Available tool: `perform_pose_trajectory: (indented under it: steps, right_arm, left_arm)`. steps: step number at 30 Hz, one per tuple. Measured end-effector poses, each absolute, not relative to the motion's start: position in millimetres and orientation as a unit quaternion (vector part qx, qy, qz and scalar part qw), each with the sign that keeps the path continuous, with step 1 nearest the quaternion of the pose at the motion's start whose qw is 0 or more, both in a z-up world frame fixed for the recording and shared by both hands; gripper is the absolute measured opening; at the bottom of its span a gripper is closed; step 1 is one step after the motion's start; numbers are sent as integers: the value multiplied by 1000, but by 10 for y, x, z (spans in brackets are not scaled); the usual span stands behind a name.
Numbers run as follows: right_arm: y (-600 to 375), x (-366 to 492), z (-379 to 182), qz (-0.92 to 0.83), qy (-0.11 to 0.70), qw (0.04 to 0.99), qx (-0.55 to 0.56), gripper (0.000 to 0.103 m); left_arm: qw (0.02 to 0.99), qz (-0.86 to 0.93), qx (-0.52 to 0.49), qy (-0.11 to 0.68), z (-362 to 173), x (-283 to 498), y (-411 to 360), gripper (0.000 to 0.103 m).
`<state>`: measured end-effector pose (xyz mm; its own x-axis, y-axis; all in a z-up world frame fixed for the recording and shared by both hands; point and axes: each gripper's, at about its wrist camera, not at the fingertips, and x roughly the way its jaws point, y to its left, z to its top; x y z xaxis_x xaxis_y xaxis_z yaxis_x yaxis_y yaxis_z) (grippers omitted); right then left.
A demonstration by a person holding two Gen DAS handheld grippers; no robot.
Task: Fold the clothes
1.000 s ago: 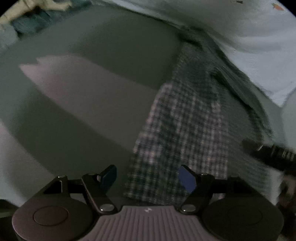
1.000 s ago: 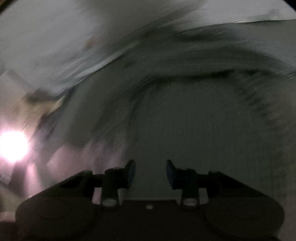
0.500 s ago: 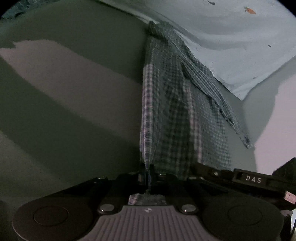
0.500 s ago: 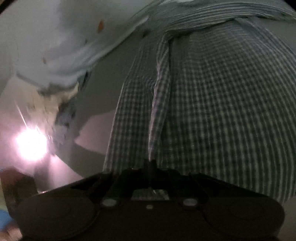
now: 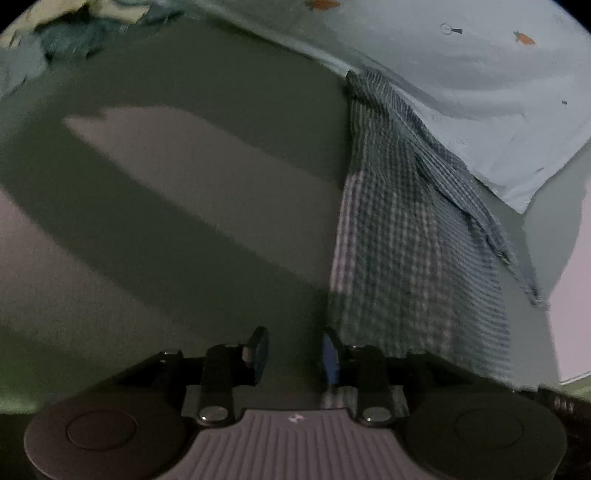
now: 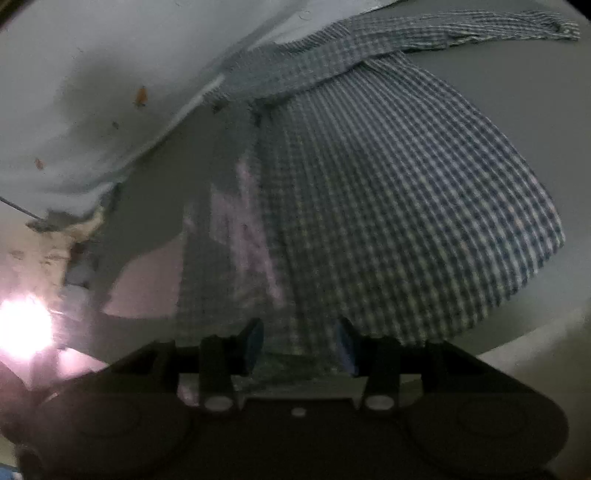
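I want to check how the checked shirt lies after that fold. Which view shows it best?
The right wrist view: the checked shirt fills most of the picture, its body spread out and a sleeve stretched across the top. The left wrist view shows it only as a narrow strip on the right, cut off below by the gripper.

A blue-and-white checked shirt [image 6: 388, 192] lies spread flat on the grey surface, folded lengthwise into a long narrow panel with a straight left edge. One sleeve [image 5: 461, 177] is folded across its top and trails diagonally off the right side.
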<state>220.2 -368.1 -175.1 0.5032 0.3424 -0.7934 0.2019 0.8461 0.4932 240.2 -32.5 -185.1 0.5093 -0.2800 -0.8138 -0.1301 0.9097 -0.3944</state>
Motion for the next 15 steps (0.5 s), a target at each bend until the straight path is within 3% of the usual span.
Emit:
perform_pose_trajectory:
  steps: [7, 11, 12, 15]
  right_arm:
    - [-3782, 2368, -1463, 42, 462, 869, 174, 45]
    - [-4044, 2805, -1387, 60, 407, 896, 164, 62]
    - [-4107, 2987, -1456, 60, 403, 900, 156, 67]
    - [-4260, 3520, -1656, 89, 401, 902, 132, 68]
  left_arm:
    - [842, -47, -190, 503, -1596, 2739, -589, 36]
    - [864, -44, -141, 481, -1466, 3015, -932, 60]
    - [867, -35, -134, 479, -1483, 3093, -996, 61]
    - [852, 3, -156, 500, -1667, 3503, -1202, 61]
